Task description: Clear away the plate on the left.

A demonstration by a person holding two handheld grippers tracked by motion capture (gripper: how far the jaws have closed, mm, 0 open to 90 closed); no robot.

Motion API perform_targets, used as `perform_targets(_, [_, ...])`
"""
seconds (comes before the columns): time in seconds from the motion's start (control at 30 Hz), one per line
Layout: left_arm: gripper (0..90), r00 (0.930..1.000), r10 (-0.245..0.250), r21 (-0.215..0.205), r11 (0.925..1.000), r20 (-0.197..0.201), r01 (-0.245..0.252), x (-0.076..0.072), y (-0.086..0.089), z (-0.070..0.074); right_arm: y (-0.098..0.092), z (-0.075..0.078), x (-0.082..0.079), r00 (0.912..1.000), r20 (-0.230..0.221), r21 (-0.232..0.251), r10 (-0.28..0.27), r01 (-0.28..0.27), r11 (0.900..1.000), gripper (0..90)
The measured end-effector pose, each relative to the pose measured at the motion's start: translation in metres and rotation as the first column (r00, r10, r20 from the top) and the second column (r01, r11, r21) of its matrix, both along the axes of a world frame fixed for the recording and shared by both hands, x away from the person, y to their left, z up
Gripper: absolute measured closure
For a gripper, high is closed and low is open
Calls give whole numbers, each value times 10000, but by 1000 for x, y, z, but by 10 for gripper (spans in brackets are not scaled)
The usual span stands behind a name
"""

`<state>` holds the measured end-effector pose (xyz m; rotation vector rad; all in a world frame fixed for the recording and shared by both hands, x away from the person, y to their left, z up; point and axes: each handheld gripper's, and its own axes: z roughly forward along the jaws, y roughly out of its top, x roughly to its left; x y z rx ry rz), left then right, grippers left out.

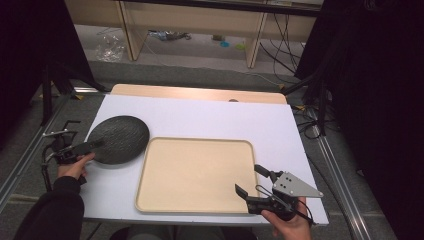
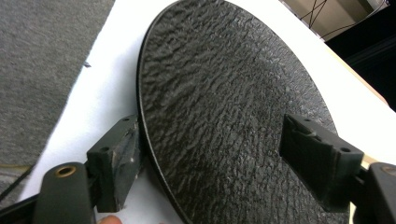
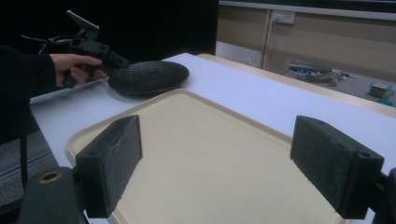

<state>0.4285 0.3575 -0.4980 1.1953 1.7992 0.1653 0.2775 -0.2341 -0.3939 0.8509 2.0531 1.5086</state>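
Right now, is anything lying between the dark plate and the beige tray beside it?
Nothing visible does. The dark plate, its rim between the left gripper's open jaws, sits next to the empty beige tray on the white tabletop.

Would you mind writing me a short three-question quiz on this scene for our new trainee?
1. True or false: the beige tray has something lying in it.
2. Which gripper is at the dark textured plate?
A. the left gripper
B. the right gripper
C. both
3. Fill in: the right gripper's fingers stand ____ above the tray's near right corner.

Key:
1. False; the tray is bare.
2. A; in the left gripper view its fingers straddle the plate's rim, one beside the edge and one over the plate's top, with a gap between them.
3. Open; nothing is between them.
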Motion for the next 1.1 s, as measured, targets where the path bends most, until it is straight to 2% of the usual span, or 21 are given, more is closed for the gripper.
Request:
perform_targets(0.07, [230,9999,-22,-135,9999,-111,20,0,0,0,1,0,0,10000,64,72,-2,2,10000,177])
perform_targets(0.17, [235,9999,98,-311,9995,-139,-102,0,0,-2,0,0,0,10000,-7,-61,37,-37,10000,178])
perform_targets(0.2, [238,9999,98,-311,9995,-139,-102,0,0,-2,3,-2,1,9999,26,268,159,-160,9995,178])
perform_targets(0.23, [239,9999,115,-305,9995,-79,-117,0,-1,-2,3,-2,2,9996,165,236,222,-226,9995,178])
perform_targets(0.3, [244,9999,149,-255,9996,-54,-150,0,-1,-2,3,-1,0,9999,-2,85,153,-153,9998,178])
perform_targets(0.37, [251,9998,189,-174,9997,-84,-190,-1,-2,-2,3,-2,1,9995,236,127,202,-205,9997,178])
perform_targets(0.53, [287,9989,406,22,9992,-213,-405,-1,-5,-1,2,-1,1,9997,183,48,177,-178,9998,179])
perform_targets(0.57, [297,9980,578,402,9976,-264,-567,-2,-6,-1,3,-2,1,9997,137,44,195,-195,9998,179])
perform_targets(0.63, [341,9982,566,433,9975,-219,-556,-2,-6,-2,3,-2,1,9995,197,117,237,-240,9996,179])
perform_targets(0.67, [375,9961,842,444,9956,-256,-830,-4,-5,-3,3,-1,1,9997,155,25,210,-210,9998,179])
perform_targets(0.73, [455,9949,998,417,9942,-176,-990,-6,-4,-4,3,-1,0,9997,134,-28,211,-211,9998,179])
perform_targets(0.87, [507,9930,1170,121,9931,-179,-1168,-7,-1,-6,4,-2,1,9994,198,119,266,-269,9996,179])
perform_targets(0.9, [554,9927,1190,69,9929,-181,-1189,-7,-1,-6,3,-1,1,9998,56,-50,206,-205,9998,179])
perform_targets(0.93, [554,9906,1320,266,9910,-350,-1311,-8,0,-6,3,-1,1,9998,56,-50,206,-205,9998,179])
perform_targets(0.97, [647,9887,1477,-95,9889,-266,-1479,-8,2,-8,4,-1,1,9997,6,-11,238,-238,9997,180])
perform_targets(1.0, [680,9887,1477,-95,9889,-266,-1479,-8,2,-8,4,-1,1,9997,6,-11,238,-238,9997,180])
perform_targets(1.03, [694,9859,1640,-753,9832,-326,-1660,-9,5,-11,4,-1,1,9993,73,96,359,-360,9993,179])
perform_targets(1.07, [712,9859,1640,-753,9832,-326,-1660,-9,5,-11,4,-1,1,9991,125,81,399,-400,9992,179])
perform_targets(1.1, [724,9845,1706,-1077,9789,-396,-1739,-10,7,-12,4,-1,1,9993,74,100,372,-373,9993,180])
